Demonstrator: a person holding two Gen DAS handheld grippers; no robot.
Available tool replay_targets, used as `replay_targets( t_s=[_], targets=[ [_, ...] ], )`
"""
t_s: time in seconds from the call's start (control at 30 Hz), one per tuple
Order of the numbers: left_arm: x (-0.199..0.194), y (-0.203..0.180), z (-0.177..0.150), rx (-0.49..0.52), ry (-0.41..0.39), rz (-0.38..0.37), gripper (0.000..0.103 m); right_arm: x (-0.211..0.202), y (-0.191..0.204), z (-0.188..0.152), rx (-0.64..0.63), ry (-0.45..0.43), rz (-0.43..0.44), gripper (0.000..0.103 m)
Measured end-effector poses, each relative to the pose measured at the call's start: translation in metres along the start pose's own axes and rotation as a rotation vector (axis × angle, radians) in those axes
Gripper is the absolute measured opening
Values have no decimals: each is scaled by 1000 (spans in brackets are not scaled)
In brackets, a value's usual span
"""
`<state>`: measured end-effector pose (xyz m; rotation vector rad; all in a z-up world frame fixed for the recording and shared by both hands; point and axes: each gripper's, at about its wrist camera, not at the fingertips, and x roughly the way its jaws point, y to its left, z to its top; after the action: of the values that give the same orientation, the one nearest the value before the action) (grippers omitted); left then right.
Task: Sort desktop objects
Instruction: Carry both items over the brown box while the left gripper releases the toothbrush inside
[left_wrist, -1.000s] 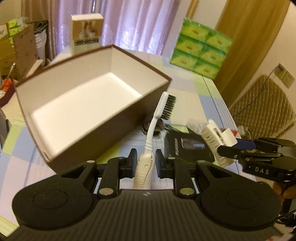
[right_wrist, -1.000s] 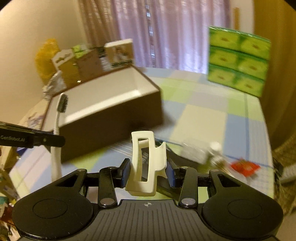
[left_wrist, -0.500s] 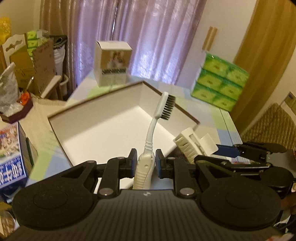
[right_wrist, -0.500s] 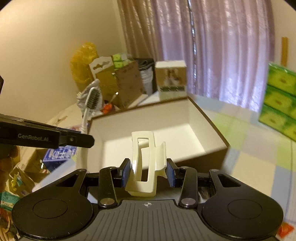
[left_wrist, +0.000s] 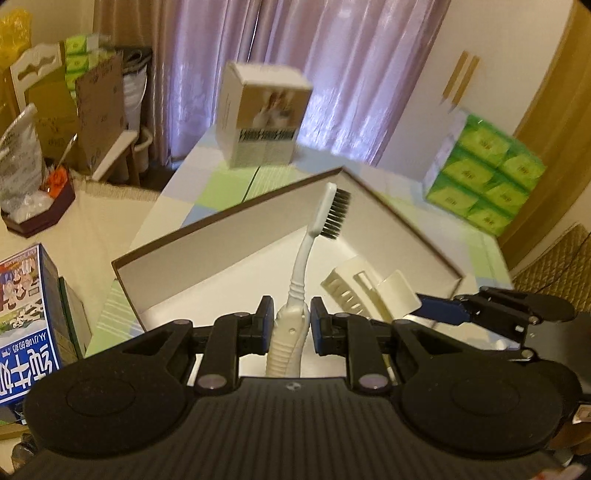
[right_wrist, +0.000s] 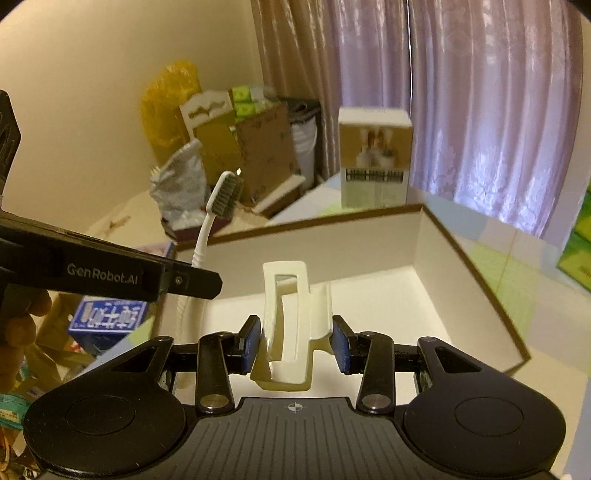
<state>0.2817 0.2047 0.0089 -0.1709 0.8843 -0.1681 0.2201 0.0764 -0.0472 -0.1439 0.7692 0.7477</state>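
A table covered in a pale blue, green and white checked cloth is seen before lilac curtains, with a cream printed carton at twelve o'clock and a stack of green tissue packs at two o'clock. A brown-rimmed, white-lined open cardboard box lies in the middle. The left gripper is closed on the handle of a white toothbrush with dark bristles, held upright with its head at twelve o'clock over the box. The right gripper is clamped on a cream plastic hair claw clip, held above the box interior, at three o'clock of the toothbrush.
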Motion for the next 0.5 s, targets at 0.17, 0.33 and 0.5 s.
replay_targets(
  t_s=[0.17,0.33,0.5],
  targets=[
    [37,24,5,-6,87,24,17,38,-6,1,36,68,-21,38],
    [70,41,2,-14,185,36,17,75,-5,-2,45,145,-45,38],
    [98,50,-4,-1,259,46,17,100,-9,-7,55,208,-75,38]
  ],
)
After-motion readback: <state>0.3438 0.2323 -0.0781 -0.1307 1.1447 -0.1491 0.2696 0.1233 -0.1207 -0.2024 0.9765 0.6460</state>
